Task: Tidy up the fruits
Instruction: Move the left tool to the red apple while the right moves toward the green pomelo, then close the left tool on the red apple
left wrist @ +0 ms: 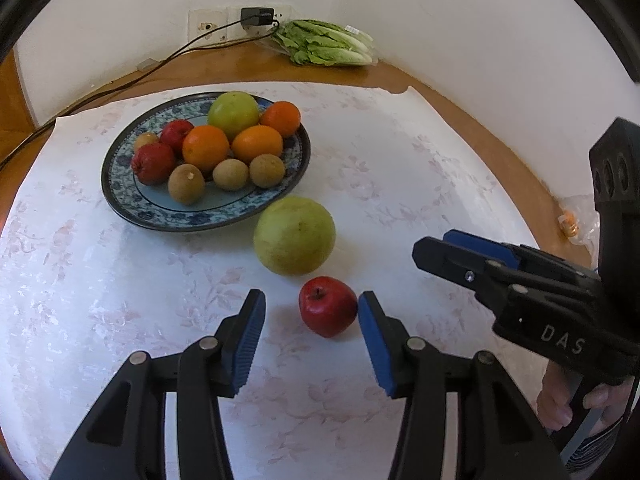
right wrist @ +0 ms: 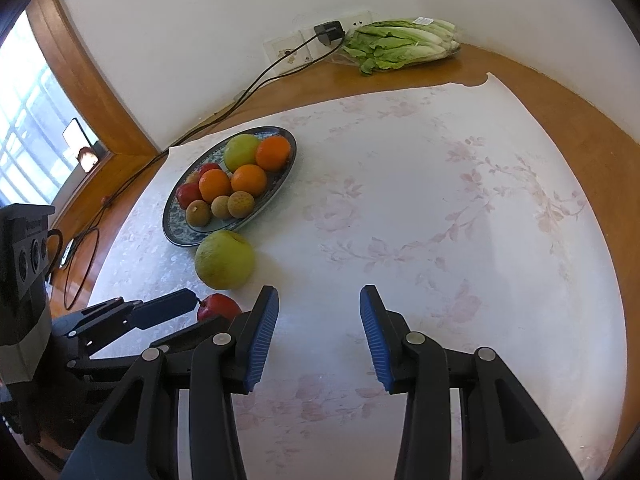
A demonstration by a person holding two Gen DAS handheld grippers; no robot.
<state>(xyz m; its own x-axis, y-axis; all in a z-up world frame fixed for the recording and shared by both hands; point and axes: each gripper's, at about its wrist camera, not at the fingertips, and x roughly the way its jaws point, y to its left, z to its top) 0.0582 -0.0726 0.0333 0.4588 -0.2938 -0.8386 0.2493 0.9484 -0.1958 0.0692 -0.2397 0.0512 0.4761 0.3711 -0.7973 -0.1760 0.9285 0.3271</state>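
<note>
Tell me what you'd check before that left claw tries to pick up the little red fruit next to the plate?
1. Small red fruit sits between the left gripper fingers: ok, though off-centre, close against the right-hand pad.
2. Jaws wide enough: ok, a clear gap shows on the fruit's other side.
3. Pads already gripping: not ok; nothing is pressing from the left.
4. Big green fruit clear of the grab: ok, it lies just beyond the fingertips.
5. Right gripper out of the way: ok, open over bare cloth.
6. Room on the plate: ok, its near part is free.
</note>
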